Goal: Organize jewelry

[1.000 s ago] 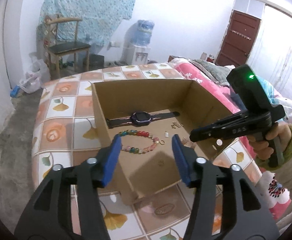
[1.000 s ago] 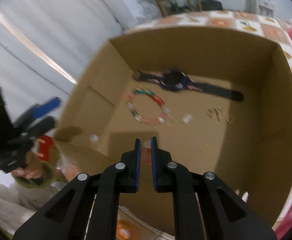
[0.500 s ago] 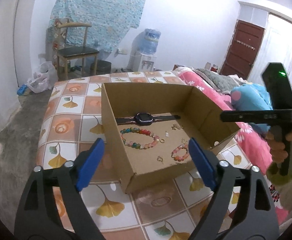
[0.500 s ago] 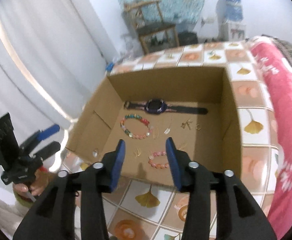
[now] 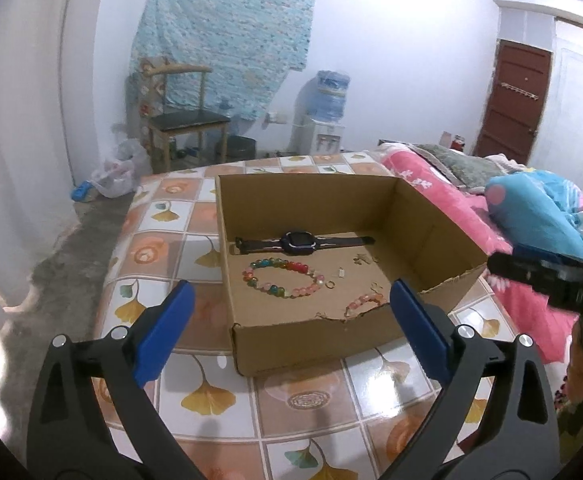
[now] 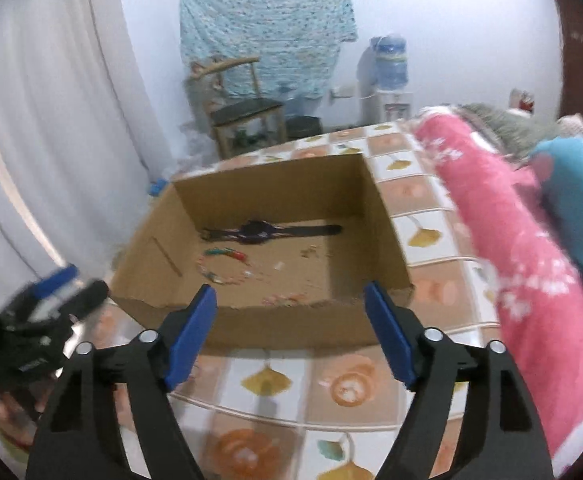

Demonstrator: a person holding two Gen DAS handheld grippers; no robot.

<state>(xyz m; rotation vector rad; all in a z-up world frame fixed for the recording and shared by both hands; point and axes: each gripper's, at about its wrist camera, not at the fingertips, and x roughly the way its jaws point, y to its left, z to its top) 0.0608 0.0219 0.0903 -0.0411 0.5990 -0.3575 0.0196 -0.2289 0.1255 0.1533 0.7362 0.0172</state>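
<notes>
Both grippers sit back from the cardboard box (image 5: 351,332), over the tiled table (image 5: 211,396). Our left gripper (image 5: 291,332) and right gripper (image 6: 291,328) have just been opening; the jaws stand wide with nothing between them, so we hold nothing. All the jewelry lies on the box floor: watch (image 5: 301,242) along the back, the large beaded bracelet (image 5: 283,278) in front of it, the small pink bracelet (image 5: 363,304) close behind the torn front wall, and tiny gold pieces (image 5: 365,259) scattered right of centre. Risks, as we judge them: the small bits are hard to pinch and could slip out or get pushed under a bracelet; a wide jaw coming down on the pink bracelet could catch the ragged front lip and shove the light box across the slick tiles. The right view is blurred, so fine placement there is uncertain. Room: the box is open-topped and approach from above is clear; the side walls limit low-angle entry. Bare table lies left and in front; bedding (image 5: 451,208) crowds the right edge.
</notes>
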